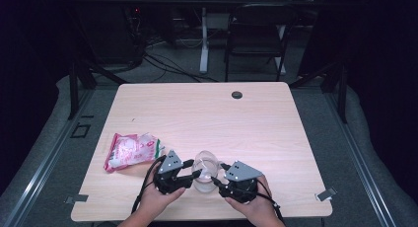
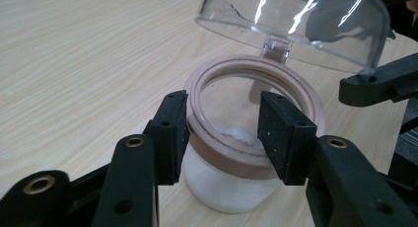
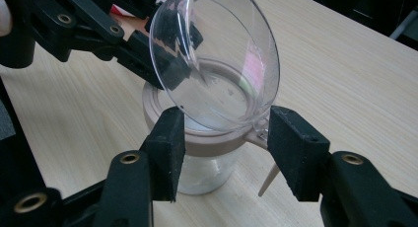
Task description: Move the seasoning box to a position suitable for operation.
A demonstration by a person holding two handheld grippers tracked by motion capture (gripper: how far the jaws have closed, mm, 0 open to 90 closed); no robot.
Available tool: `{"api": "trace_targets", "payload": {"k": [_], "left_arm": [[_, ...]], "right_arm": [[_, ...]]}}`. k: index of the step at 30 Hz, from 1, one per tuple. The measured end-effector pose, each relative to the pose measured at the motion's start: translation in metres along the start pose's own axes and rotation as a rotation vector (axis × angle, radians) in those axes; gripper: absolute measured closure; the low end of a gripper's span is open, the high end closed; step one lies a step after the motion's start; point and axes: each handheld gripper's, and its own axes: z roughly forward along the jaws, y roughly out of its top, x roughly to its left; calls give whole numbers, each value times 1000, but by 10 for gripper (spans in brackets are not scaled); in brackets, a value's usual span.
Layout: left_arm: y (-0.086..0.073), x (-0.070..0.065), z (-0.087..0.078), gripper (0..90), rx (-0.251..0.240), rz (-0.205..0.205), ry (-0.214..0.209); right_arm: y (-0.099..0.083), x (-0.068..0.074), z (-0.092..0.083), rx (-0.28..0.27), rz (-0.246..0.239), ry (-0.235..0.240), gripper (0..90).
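A clear jar (image 1: 205, 181) with a beige collar (image 2: 231, 158) stands near the table's front edge, with white stuff (image 2: 222, 185) in its bottom. Its clear domed lid (image 3: 217, 59) is tipped up on a hinge (image 2: 275, 48). My left gripper (image 2: 224, 133) comes from the jar's left, and the near part of the collar lies between its pads (image 2: 170, 133), which touch it. My right gripper (image 3: 226, 148) comes from the right with its jaws apart by the hinge, and its pads (image 3: 296, 148) stand just in front of the collar. In the high view the left gripper (image 1: 193, 169) and right gripper (image 1: 219, 172) meet at the jar.
A pink and white snack bag (image 1: 130, 150) lies on the wooden table (image 1: 207, 113) left of the left hand. A dark grommet (image 1: 237, 94) sits near the far edge. A beige tab (image 3: 268, 180) hangs down from the hinge. A chair (image 1: 256, 34) stands beyond the table.
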Motion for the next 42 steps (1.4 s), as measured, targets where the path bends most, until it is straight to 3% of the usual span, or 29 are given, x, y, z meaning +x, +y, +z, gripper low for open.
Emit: {"api": "trace_targets", "payload": {"k": [30,42], "left_arm": [[-2,2,0,606,-6,10,1],[-2,2,0,606,-6,9,1]], "right_arm": [[-3,-7,-6,-23,22,8,611],[-8,-21,-13,-41,87,3,652]]}}
